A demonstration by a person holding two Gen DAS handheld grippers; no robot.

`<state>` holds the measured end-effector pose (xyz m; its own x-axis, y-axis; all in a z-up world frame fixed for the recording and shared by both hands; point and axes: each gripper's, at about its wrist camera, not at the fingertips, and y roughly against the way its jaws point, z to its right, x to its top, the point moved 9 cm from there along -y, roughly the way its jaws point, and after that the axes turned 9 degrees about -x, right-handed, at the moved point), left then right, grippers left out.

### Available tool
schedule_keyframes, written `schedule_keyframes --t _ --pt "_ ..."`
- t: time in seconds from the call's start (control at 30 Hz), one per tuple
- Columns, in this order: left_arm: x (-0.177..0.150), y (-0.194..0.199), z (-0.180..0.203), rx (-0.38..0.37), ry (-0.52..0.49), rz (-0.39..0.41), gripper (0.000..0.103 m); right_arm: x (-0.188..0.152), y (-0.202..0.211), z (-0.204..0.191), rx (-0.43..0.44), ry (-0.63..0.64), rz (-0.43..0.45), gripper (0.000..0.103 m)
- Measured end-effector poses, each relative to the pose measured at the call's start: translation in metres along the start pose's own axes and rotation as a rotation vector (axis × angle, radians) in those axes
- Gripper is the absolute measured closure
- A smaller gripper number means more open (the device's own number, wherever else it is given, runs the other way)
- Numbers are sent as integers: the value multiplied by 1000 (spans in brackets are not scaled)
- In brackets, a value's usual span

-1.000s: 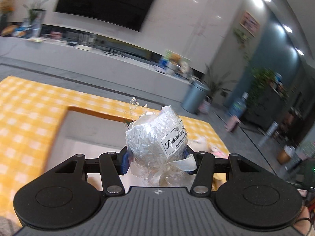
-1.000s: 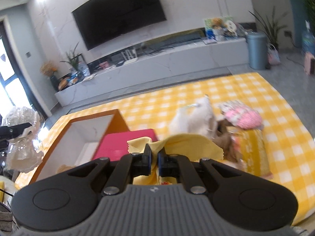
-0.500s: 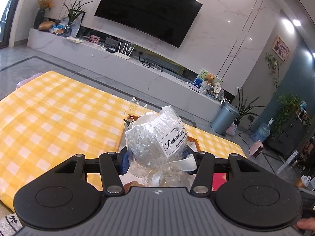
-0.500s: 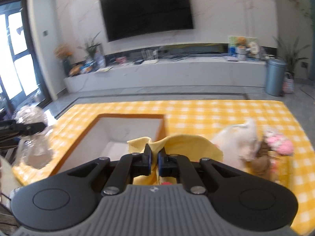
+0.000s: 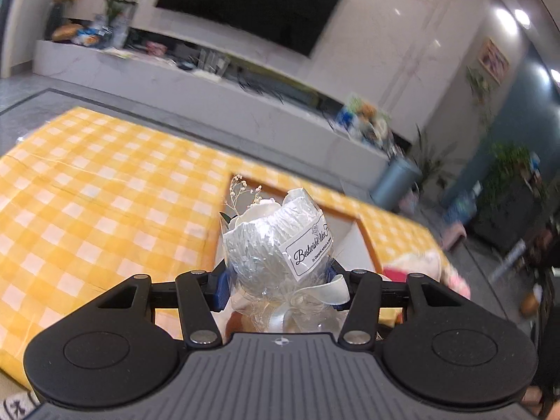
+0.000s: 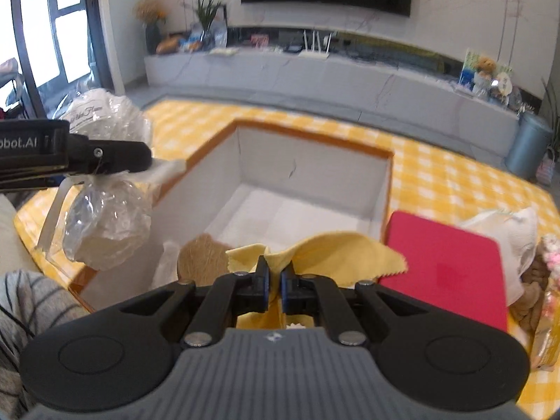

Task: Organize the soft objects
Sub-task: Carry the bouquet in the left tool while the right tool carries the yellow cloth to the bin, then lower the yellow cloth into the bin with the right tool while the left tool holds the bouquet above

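The right gripper (image 6: 274, 281) has its fingers clenched on a yellow cloth (image 6: 316, 248), and since a second ago it has swung from over the red pad (image 6: 444, 266) to the near edge of the open storage box (image 6: 315, 171). The left gripper (image 5: 278, 280) keeps grasping the cellophane-wrapped flower gift (image 5: 276, 245) at the box's left rim, so both soft items look ready to drop in.
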<state>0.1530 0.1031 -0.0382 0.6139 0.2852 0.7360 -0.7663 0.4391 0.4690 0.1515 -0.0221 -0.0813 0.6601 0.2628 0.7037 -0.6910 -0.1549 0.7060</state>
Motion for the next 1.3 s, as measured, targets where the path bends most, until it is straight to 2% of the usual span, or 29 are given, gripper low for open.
schedule_keyframes --t 0.1,0.27,0.43,0.53,0.63,0.83,0.9,0.93,0.97,1.07,1.2,1.3 --pt "-6 -6 -5 -38 37 -28 44 -6 -13 1 -21 -4 -33 99" --pt "-10 -9 -2 -31 8 -46 44 -20 -36 -3 -106 64 -115 99" --pt "-13 -15 -2 -36 1 -74 44 -40 -41 -14 -71 210 -203 98" --pt "-15 -18 0 -16 -18 -91 44 -40 -39 -12 -35 172 -221 98" --pt "-17 -19 4 -14 -31 -98 44 -38 -38 -12 11 134 -242 91" --pt "-17 -21 8 -26 -38 -105 44 -29 -23 -17 91 75 -246 48" --pt "-18 -23 8 -32 -33 -108 44 -28 -13 -24 140 96 -232 24" --pt "-18 -24 8 -35 -30 -109 44 -26 -9 -22 108 108 -212 10" --pt "-18 -25 9 -39 -24 -110 44 -24 -5 -20 63 132 -190 4" --pt "-19 -28 11 -75 10 -115 44 -20 2 -11 -20 195 -134 3" --pt "-22 -34 21 -123 26 -130 44 -16 17 2 40 117 -93 3" --pt "-24 -39 27 -106 18 -129 44 -10 25 20 -26 104 -46 3"
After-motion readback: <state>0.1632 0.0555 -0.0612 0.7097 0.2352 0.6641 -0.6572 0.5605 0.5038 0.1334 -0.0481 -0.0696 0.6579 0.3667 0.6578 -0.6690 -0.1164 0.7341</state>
